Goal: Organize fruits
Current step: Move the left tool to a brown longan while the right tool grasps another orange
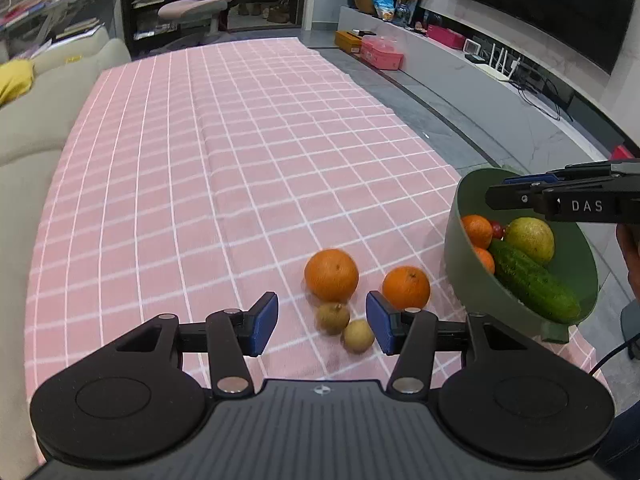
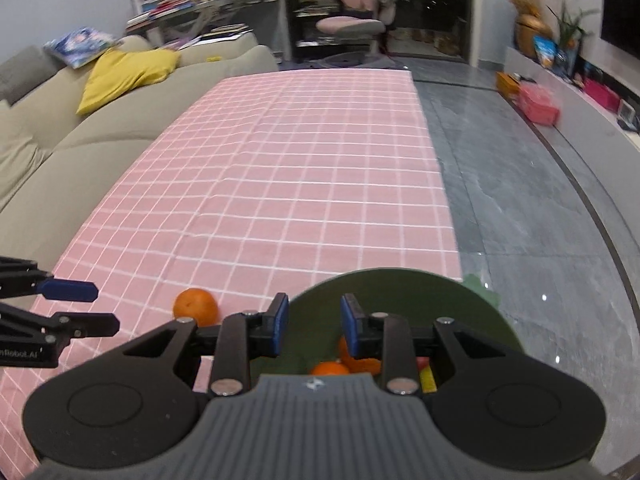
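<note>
While my left fingers [image 1: 322,322] hang wide open and empty over the two small brown fruits [image 1: 333,317] near the oranges [image 1: 331,275], I should centre on one before squeezing, my right fingers [image 2: 314,326] half-open, empty, over the bowl [image 1: 472,280].

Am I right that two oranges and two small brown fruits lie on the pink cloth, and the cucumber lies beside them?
Not quite: the cucumber lies inside the green bowl, as the left wrist view shows. The two oranges and two small brown fruits do lie on the pink cloth.

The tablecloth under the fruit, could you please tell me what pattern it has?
The tablecloth is pink with a grid of thin white lines; the left wrist view shows it best.
</note>
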Demonstrator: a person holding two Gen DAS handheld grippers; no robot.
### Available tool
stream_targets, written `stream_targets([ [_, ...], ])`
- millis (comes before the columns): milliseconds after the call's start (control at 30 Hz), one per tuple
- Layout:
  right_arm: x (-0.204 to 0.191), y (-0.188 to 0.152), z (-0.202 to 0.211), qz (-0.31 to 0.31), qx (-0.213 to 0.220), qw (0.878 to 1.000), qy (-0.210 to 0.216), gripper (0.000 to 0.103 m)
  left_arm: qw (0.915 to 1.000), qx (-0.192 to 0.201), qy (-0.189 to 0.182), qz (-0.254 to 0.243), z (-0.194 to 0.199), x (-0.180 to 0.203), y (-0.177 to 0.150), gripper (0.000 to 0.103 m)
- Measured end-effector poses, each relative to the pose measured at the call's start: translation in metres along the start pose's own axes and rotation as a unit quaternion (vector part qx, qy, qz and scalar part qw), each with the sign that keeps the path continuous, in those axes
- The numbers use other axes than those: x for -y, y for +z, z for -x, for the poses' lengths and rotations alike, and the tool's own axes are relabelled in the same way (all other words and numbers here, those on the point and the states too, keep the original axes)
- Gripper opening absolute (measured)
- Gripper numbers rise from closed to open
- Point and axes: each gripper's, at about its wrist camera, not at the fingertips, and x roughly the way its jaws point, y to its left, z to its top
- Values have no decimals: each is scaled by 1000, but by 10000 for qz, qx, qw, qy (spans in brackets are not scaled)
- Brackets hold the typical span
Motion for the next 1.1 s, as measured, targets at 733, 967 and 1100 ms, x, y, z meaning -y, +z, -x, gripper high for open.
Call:
stream_targets([
  [733, -106, -34, -41, 2442, -451, 9687, 39, 31, 9999, -104, -55, -18, -6, -21, -25, 60],
  [967, -136, -54, -59, 3988, -875, 9108, -607, 38, 10000, -88, 38, 5, -2, -30, -25, 60],
  [1100, -143, -65, -72, 4527, -1228, 8799, -762, 45, 9999, -129, 74, 88, -1, -37, -26, 60],
])
